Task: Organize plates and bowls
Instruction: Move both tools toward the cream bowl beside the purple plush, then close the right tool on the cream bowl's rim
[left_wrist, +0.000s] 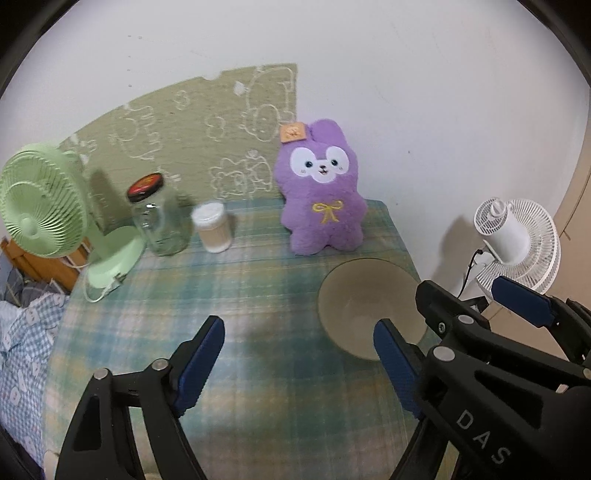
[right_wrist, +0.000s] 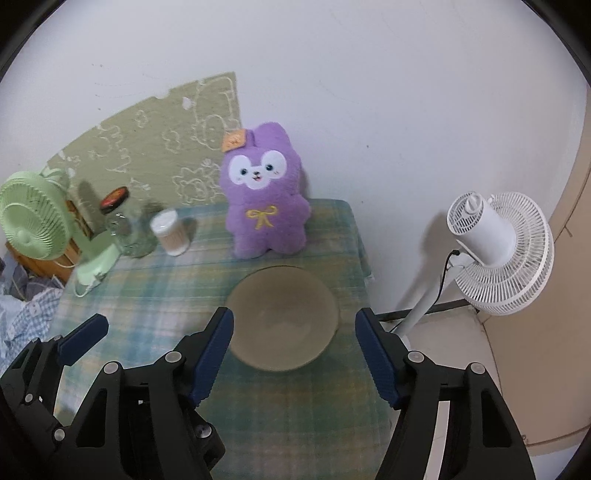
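Both claws stand wide and hold nothing: my right claw (right_wrist: 295, 354) hovers over the glass bowl (right_wrist: 282, 317) on the bench (right_wrist: 295, 406), my left claw (left_wrist: 299, 365) beside it. I judge the bowl stiff, slippery, breakable; I would pinch its rim.
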